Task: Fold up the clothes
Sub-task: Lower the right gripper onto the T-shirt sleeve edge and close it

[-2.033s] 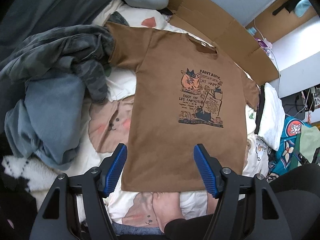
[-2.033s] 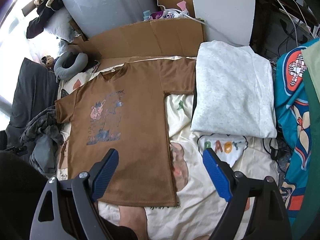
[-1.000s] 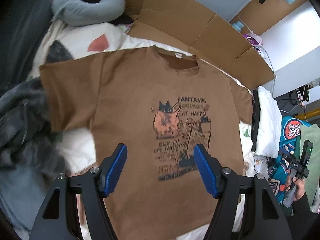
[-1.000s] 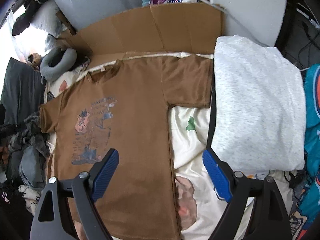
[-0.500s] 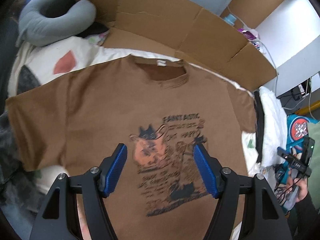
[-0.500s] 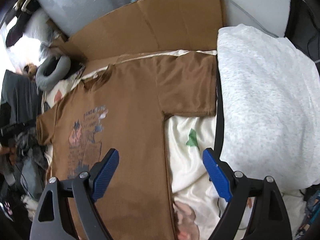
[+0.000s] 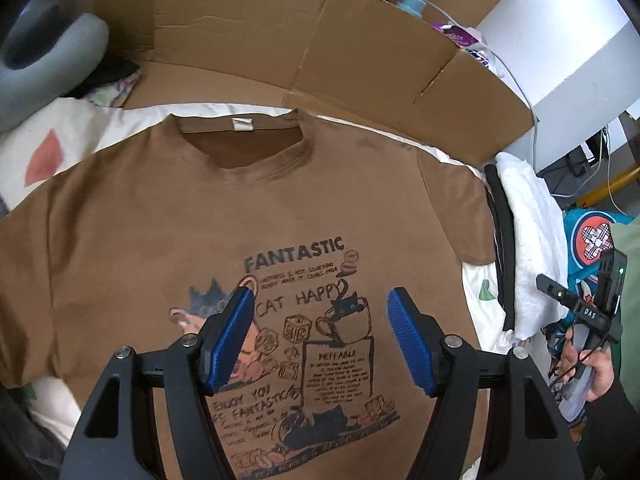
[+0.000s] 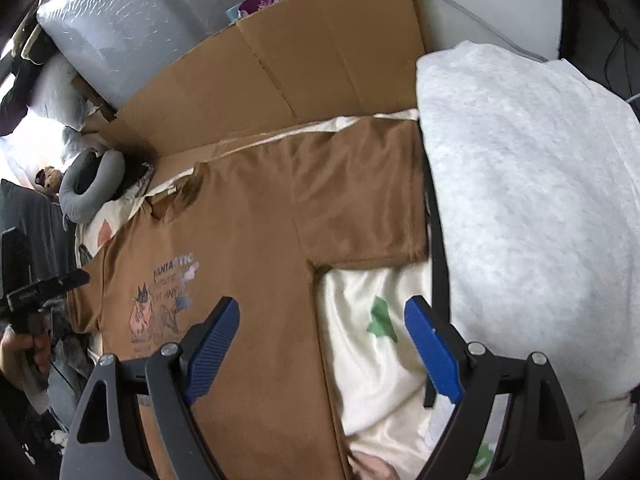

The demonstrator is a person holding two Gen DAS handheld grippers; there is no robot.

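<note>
Where cardboard walls it, folded garment (grey) crowds T-shirt.

A: What's different from two seconds ago?

B: Both hands have come forward and down. The left gripper was over the hem of the brown T-shirt; now it hangs above the chest print, with the collar and its white label much closer ahead.

A: And the pile of grey clothes on the left?

B: Gone from the left view. The right hand has come into it at the right edge instead.

A: The right gripper?

B: It has closed in on the T-shirt's right sleeve, which fills far more of its view, as does the grey folded garment.
</note>
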